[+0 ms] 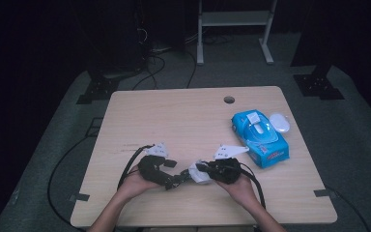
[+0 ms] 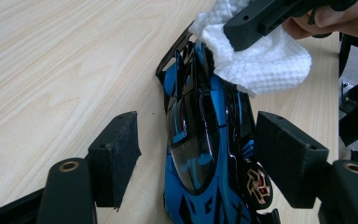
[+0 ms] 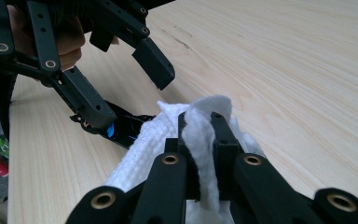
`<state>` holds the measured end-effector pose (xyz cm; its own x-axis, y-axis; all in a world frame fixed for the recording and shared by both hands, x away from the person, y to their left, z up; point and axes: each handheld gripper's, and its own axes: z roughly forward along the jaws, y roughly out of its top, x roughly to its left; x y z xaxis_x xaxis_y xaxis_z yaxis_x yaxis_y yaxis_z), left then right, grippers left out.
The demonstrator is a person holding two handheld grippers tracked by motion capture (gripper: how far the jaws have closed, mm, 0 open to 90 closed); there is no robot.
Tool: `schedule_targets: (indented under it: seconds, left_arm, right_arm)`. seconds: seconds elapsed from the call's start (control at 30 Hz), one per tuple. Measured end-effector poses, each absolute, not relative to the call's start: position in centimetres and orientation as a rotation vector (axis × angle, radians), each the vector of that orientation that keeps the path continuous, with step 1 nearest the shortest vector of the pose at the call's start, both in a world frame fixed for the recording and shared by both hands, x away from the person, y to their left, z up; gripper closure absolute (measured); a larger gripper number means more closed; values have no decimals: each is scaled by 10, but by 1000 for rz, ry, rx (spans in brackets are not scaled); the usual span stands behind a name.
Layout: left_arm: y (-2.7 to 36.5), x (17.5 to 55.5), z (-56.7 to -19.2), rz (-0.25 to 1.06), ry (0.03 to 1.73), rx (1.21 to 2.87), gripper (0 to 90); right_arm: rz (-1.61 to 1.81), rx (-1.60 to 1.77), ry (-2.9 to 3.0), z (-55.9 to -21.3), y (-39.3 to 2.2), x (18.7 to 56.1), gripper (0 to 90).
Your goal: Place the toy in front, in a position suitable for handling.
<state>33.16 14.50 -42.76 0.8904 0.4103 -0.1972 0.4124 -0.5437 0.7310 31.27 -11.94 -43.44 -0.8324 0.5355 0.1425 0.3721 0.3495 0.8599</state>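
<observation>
Table [image 1: 183, 116] comes first, its wipe pack [image 1: 261, 137] lying well off to the right. Near the front edge a blue toy car [image 2: 200, 140] lies between the left gripper [image 2: 196, 154], whose pads stand apart and clear of it. The right gripper [image 3: 204, 135] pinches a white cloth [image 3: 200, 126] against the car's end. Wiping looks under way, likely unfinished. The car's colour and gloss show clearly in the left gripper view; from above it is a dark blur.

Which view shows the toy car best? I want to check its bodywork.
The left gripper view: the car lies close up between that tool's jaws, roof and wheel clear. The right gripper view shows a dark sliver behind the wipe; the high view, a speck.
</observation>
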Motion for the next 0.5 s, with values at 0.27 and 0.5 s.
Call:
schedule_targets:
  seconds: [0.27, 0.5]
  left_arm:
    - [141, 327, -430, 29, 560, 2226, 257]
    - [136, 323, -432, 47, 540, 2242, 252]
  right_arm:
    - [1478, 817, 2444, -435, -122, 306, 853]
    - [1461, 802, 2450, -437, -125, 300, 853]
